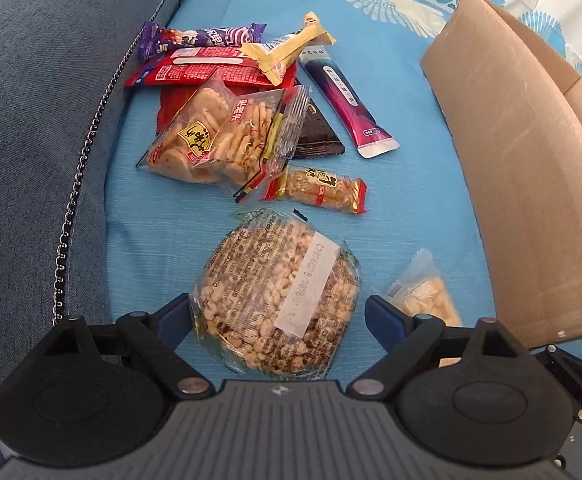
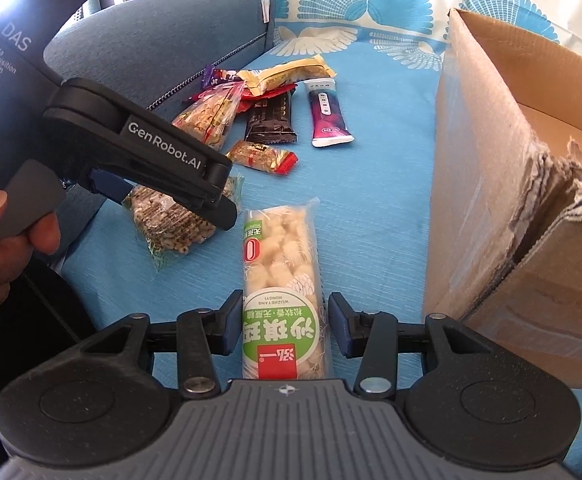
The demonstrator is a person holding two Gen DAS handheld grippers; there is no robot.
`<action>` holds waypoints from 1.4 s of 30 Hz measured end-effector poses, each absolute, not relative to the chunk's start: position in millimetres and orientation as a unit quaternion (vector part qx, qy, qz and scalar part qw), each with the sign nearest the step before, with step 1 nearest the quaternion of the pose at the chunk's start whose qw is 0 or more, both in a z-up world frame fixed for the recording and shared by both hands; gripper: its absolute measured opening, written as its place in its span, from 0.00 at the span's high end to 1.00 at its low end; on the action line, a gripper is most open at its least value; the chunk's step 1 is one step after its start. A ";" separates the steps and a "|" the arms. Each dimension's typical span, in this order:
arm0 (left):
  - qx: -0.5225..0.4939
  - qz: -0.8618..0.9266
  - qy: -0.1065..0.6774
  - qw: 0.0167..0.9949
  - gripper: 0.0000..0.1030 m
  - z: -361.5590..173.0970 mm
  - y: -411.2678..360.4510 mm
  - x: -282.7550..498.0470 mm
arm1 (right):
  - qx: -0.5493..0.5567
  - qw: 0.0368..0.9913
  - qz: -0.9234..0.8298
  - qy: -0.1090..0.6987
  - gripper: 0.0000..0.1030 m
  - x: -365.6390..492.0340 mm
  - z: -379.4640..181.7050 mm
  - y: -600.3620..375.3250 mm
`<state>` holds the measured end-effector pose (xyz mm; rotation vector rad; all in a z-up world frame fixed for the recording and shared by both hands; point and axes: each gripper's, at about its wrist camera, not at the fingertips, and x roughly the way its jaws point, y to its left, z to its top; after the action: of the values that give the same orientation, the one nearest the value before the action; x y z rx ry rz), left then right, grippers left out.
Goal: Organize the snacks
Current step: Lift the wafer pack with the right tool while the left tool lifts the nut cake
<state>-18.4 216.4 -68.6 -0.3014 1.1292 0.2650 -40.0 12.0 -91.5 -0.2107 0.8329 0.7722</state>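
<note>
Snacks lie on a blue cloth. My left gripper (image 1: 277, 312) is open, its fingers either side of a round puffed-grain cake pack (image 1: 277, 300), which also shows in the right wrist view (image 2: 171, 224) under the left gripper (image 2: 171, 196). My right gripper (image 2: 283, 320) is open around the near end of a long green-and-white sachima pack (image 2: 281, 280), whose end also shows in the left wrist view (image 1: 423, 292). Farther off lies a pile of snacks (image 1: 227, 92): cracker bags, a red pack, a purple bar, a magenta tube (image 1: 347, 100), a peanut bar (image 1: 323, 190).
An open cardboard box (image 2: 511, 200) stands on the right, its corner torn; it also shows in the left wrist view (image 1: 523, 184). A blue-grey sofa cushion (image 1: 39, 120) with a metal chain (image 1: 79, 184) runs along the left.
</note>
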 end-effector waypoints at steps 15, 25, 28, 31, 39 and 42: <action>-0.137 0.127 0.530 0.827 0.09 -67.5 215.8 -19.0 | -0.099 0.842 0.361 0.389 0.55 -40.7 -88.2 10.1; -0.132 0.126 0.531 0.828 0.09 -69.4 217.0 -18.9 | -0.108 0.842 0.358 0.388 0.59 -41.0 -89.6 11.7; -0.134 0.125 0.533 0.826 0.11 -70.4 218.2 -18.4 | -0.119 0.843 0.360 0.381 0.63 -44.6 -89.4 13.0; -0.129 0.129 0.527 0.830 0.17 -68.5 216.2 -20.1 | -0.125 0.846 0.361 0.372 0.63 -46.6 -88.0 12.4; -0.129 0.118 0.495 0.851 0.17 -57.6 213.1 -31.3 | -0.131 0.851 0.365 0.354 0.64 -55.5 -78.6 8.9; -0.134 0.121 0.483 0.857 0.17 -53.6 213.0 -36.8 | -0.135 0.853 0.372 0.341 0.63 -62.4 -71.7 7.0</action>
<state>-36.8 213.0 -53.6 -0.2819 1.0156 0.2533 -62.4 7.0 -71.7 -0.2840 0.7169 0.7833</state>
